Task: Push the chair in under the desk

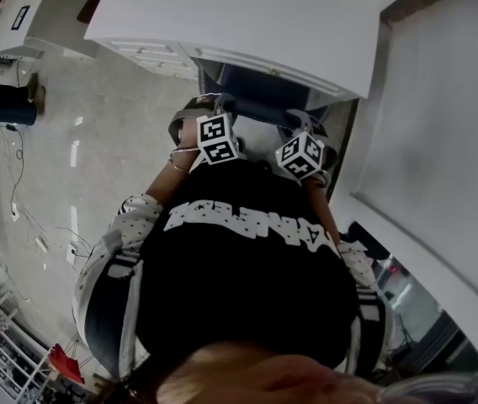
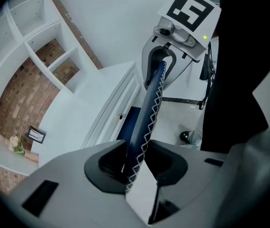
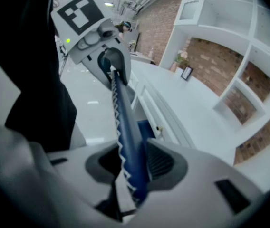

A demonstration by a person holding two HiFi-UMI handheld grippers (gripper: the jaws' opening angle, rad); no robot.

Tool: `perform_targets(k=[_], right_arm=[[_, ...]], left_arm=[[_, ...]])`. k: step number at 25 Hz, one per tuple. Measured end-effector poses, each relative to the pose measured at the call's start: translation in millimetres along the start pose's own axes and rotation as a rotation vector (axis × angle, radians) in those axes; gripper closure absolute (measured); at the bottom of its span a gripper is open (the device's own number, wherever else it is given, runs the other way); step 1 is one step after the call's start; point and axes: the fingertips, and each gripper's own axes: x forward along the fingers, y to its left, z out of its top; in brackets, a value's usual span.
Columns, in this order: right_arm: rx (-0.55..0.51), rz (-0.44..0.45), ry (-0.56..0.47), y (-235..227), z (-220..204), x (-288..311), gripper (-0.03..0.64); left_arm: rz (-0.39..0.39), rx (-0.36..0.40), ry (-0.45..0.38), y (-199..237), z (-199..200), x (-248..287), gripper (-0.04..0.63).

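The chair's back (image 1: 254, 108) is dark blue with white zigzag stitching along its top edge, and it stands just in front of the white desk (image 1: 247, 23). My left gripper (image 1: 209, 114) and right gripper (image 1: 304, 129) each clamp that top edge, one toward each end. In the left gripper view the chair's back (image 2: 149, 108) runs from my left gripper (image 2: 137, 163) up to the right gripper (image 2: 166, 56). The right gripper view mirrors this: the chair's back (image 3: 123, 122) leads from my right gripper (image 3: 130, 167) to the left gripper (image 3: 109, 61). My body hides the seat.
The desk's drawers (image 2: 120, 99) face the chair. White shelves (image 3: 230, 46) backed with brick rise behind the desk, with a small picture frame (image 3: 187, 72) on the top. A white counter (image 1: 441, 141) runs along the right. Cables (image 1: 20, 183) lie on the floor at left.
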Motion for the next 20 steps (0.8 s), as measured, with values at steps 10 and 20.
perform_targets(k=[10, 20], right_arm=[[0.004, -0.005, 0.005, -4.7, 6.9, 5.4, 0.474], [0.003, -0.006, -0.005, -9.9, 8.5, 13.0, 0.474]], left_arm=[[0.000, 0.011, 0.001, 10.9, -4.6, 1.8, 0.453], [-0.003, 0.020, 0.001, 17.3, -5.9, 8.5, 0.453]])
